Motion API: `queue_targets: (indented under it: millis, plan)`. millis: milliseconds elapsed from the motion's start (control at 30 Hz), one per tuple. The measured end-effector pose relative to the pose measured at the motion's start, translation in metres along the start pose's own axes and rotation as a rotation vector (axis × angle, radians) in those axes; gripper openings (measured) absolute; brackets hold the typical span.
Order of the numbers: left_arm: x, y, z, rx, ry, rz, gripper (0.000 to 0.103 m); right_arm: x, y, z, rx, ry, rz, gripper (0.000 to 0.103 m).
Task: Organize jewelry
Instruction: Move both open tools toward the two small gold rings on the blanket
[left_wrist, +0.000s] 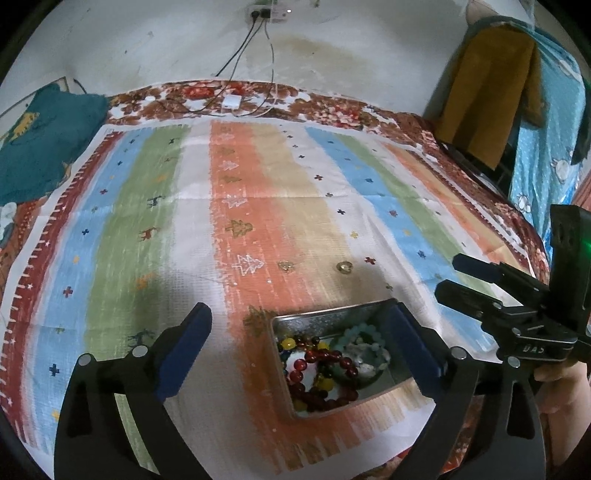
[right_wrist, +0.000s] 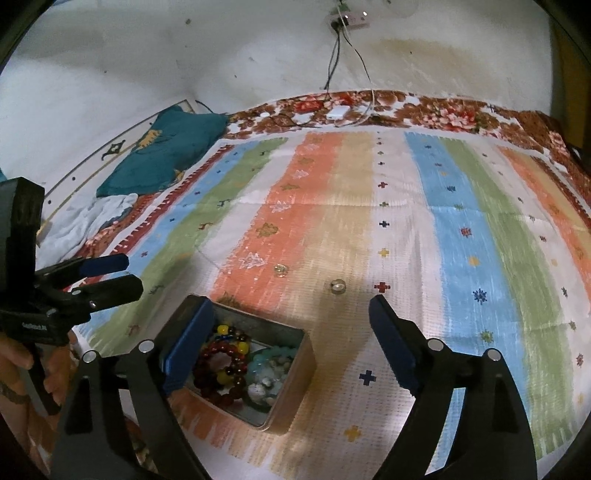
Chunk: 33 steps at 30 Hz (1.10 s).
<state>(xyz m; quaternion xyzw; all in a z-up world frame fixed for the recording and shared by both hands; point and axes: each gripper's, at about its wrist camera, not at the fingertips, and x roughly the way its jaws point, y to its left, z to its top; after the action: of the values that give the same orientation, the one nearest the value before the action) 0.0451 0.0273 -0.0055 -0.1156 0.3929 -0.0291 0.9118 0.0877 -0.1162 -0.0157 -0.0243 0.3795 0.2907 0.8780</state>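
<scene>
A small metal tin (left_wrist: 317, 316) (right_wrist: 295, 384) lies open on the striped cloth. It holds a red bead bracelet (left_wrist: 325, 360) (right_wrist: 218, 363), yellow beads and a pale teal bracelet (left_wrist: 360, 332) (right_wrist: 264, 363). Two small rings lie on the cloth beyond the tin: one on the orange stripe (left_wrist: 285, 266) (right_wrist: 280, 269) and one on the beige stripe (left_wrist: 344, 266) (right_wrist: 338, 286). My left gripper (left_wrist: 298, 314) (right_wrist: 132, 274) is open above the tin, its right finger covering the tin's right side. My right gripper (right_wrist: 289, 304) (left_wrist: 447, 276) is open too, its left finger over the tin's left edge. Neither holds anything.
The striped cloth (left_wrist: 147, 206) covers a floral bedspread (left_wrist: 332, 107). A teal cushion (left_wrist: 44, 144) lies at the far left. A white charger (left_wrist: 232, 101) with cables sits by the wall. Mustard and blue fabrics (left_wrist: 491, 92) hang at the right. A hand (right_wrist: 22, 354) holds the left gripper.
</scene>
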Motion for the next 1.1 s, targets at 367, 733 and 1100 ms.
queue_targets:
  millis: [367, 733, 1100]
  plan:
    - [0.031, 0.011, 0.022, -0.045, 0.056, -0.043, 0.095, 0.031, -0.019, 0.009, 0.103, 0.109, 0.046, 0.086]
    - [0.073, 0.031, 0.036, -0.098, 0.168, -0.090, 0.095, 0.059, -0.031, 0.021, 0.134, 0.175, 0.046, 0.086]
    - [0.100, 0.030, 0.046, -0.076, 0.220, -0.098, 0.095, 0.084, -0.038, 0.029, 0.117, 0.219, 0.013, 0.086]
